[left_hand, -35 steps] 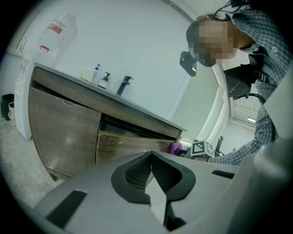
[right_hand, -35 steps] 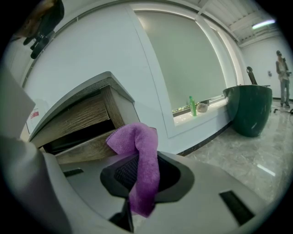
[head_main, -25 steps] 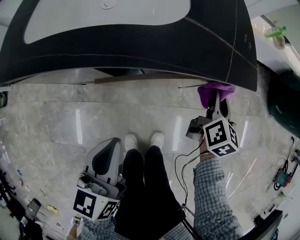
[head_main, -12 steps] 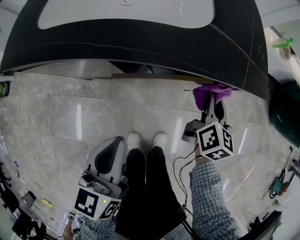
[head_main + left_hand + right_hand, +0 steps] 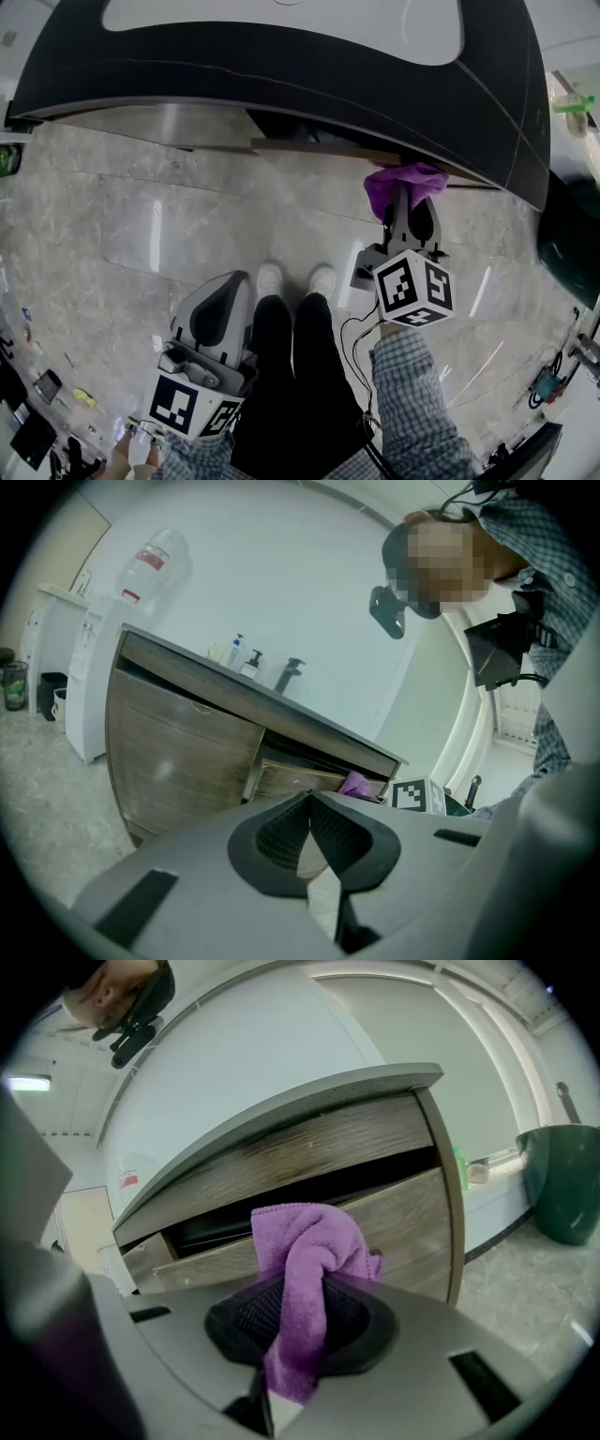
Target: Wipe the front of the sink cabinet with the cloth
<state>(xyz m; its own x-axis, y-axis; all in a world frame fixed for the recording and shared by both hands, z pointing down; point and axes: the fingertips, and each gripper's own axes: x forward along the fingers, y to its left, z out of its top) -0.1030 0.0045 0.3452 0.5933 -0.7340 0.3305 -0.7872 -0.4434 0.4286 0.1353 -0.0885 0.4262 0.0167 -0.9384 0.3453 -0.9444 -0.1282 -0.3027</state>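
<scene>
The right gripper (image 5: 406,195), clenched on the cloth (image 5: 401,178), has tracked leftward in the head view along the cabinet front (image 5: 403,1211), advancing the wipe; the left gripper (image 5: 223,300) idles closed.

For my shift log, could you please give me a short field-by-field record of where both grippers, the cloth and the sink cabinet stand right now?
Right gripper: jaws shut on the fluffy purple microfibre cloth
Cloth position: raised in front of the wood-grain drawer front of the sink cabinet; contact unclear
Drawer: ajar, with a dark gap above it
Left gripper: jaws together, empty, low beside the person's dark trouser leg
Top: dark countertop around a white basin
</scene>
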